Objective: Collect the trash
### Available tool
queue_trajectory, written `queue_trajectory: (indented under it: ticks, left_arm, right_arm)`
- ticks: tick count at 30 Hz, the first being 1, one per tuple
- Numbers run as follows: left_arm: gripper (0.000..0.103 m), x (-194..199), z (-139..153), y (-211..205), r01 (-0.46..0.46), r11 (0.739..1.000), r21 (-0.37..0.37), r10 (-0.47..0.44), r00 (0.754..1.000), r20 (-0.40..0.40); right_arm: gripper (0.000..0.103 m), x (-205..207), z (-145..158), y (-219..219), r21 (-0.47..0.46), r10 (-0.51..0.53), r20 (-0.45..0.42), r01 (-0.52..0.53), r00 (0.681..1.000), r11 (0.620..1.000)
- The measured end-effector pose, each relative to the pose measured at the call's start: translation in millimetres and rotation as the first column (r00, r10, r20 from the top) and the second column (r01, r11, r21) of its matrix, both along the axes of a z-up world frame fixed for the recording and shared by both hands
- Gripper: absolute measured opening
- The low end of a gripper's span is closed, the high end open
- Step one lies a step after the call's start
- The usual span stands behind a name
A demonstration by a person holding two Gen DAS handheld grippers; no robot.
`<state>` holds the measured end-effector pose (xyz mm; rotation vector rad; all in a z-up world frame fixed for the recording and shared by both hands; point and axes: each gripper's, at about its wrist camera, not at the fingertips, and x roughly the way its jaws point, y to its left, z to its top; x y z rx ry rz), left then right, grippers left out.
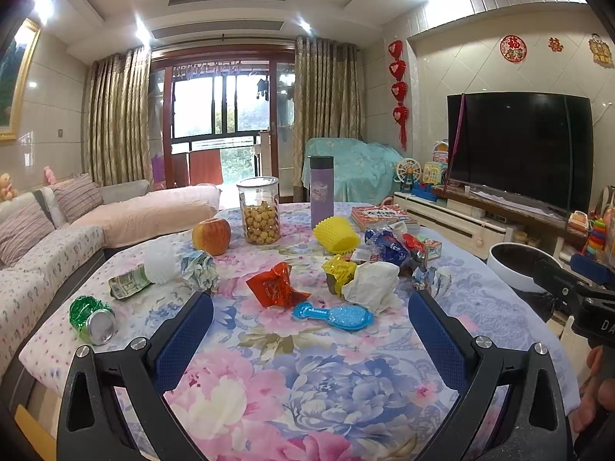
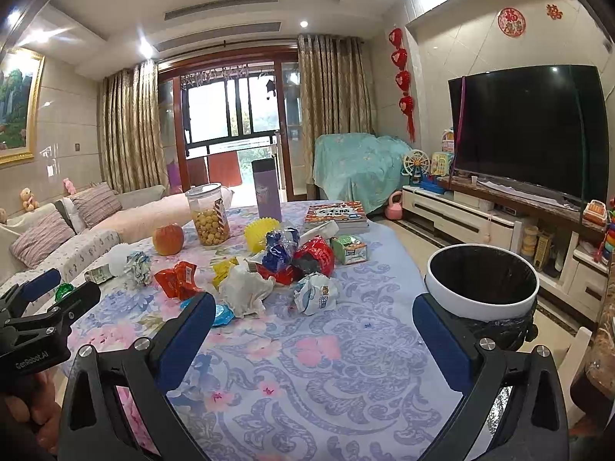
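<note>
Both claws, left (image 1: pixel 310 307) and right (image 2: pixel 314 309), were wide open, holding nothing. Trash pile (image 2: pixel 276 269) sat mid-table, left of the bin (image 2: pixel 482 299). Bin had a black liner, insides too dark to tell. Jar (image 2: pixel 207 215) behind the pile was half full of yellow balls.

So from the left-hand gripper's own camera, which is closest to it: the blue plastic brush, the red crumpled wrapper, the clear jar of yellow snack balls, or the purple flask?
1. Blue plastic brush: nearest, just ahead of the open left gripper.
2. Red crumpled wrapper: right behind the brush, slightly left.
3. Clear jar of yellow snack balls: far side of the table, left of centre.
4. Purple flask: farthest, right of the jar.
</note>
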<state>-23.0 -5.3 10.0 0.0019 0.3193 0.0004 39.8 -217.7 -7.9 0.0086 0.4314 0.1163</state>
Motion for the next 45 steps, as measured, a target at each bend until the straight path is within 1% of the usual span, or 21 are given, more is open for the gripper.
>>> queue_trajectory:
  ticks: [33,45]
  left_arm:
    - [0.102,3.2,-6.5,1.2,0.003,1.000,0.000,-0.003,1.000,-0.007]
    - [0.102,10.5,-10.0,-1.6,0.008,1.000,0.008,-0.008,1.000,-0.018]
  right_arm:
    - [0.103,-1.5,2.0,2.4,0.013,0.010,0.001,-0.010,1.000,1.000]
    - [0.103,-1.2,0.6,1.9,0.021,0.013,-0.007,-0.013,1.000,1.000]
